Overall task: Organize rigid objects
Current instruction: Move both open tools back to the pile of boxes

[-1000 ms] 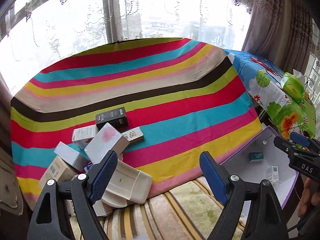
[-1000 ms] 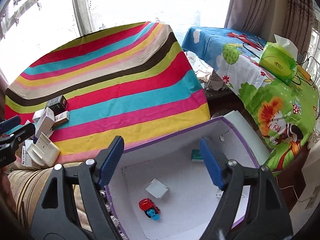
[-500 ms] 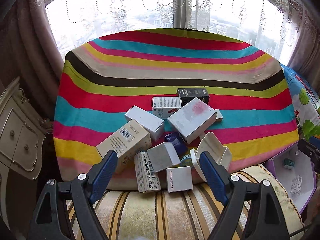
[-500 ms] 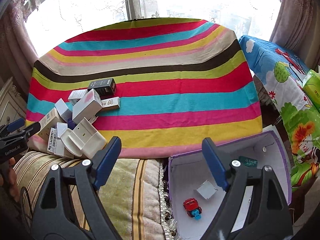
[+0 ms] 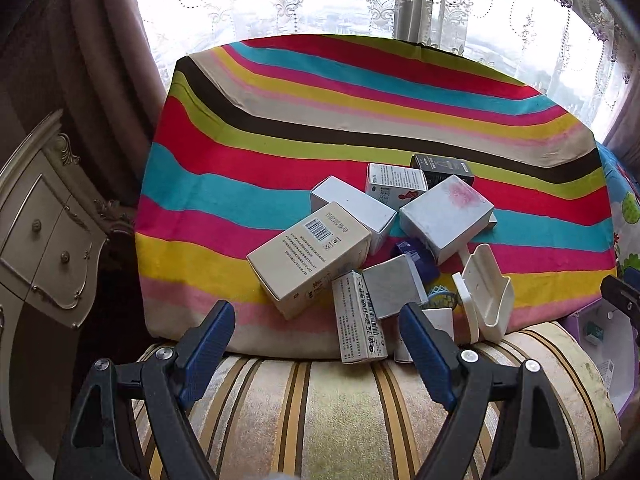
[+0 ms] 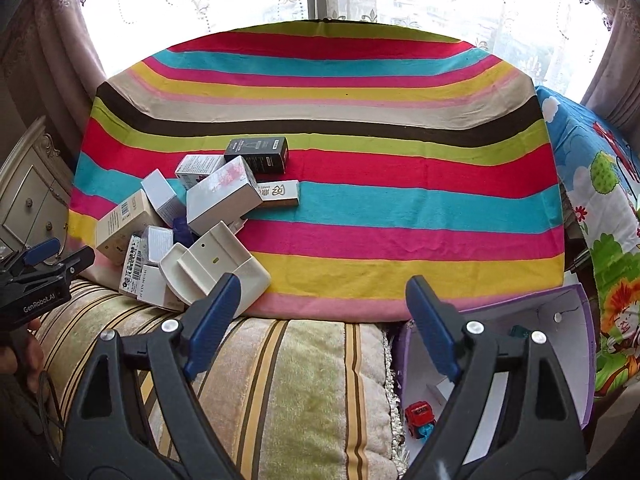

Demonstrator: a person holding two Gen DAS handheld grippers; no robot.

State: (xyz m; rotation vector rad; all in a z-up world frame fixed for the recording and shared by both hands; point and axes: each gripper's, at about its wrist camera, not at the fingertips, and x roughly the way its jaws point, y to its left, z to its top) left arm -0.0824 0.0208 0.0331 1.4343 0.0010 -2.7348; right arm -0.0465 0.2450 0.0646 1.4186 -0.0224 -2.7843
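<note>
Item: heap of small cartons (image 5: 384, 240), piled on the near left part of the striped blanket (image 6: 360, 200) spread over a bed; a cream plastic case (image 6: 218, 268) leaned at its right edge, a black carton (image 6: 258, 154) at its far side

Receptacle: purple-edged box (image 6: 572, 320) low at the blanket's right corner, already holding a red toy car (image 6: 418, 416) and a few small packets

Left claw (image 5: 316, 344): wide, nothing between its jaws, poised over the striped cushion (image 5: 340, 408) just short of the heap

Right claw (image 6: 322, 320): wide and empty, aimed at the blanket's near edge between heap and box

Step judged in hand: the reach for a fresh carton. Next move would call for lowering a claw over one loose carton on top, jaws square to its flat sides, without toppling neighbours

Change from a second earlier: both views had swung left off the box toward the heap; the right claw's jaws had widened slightly
</note>
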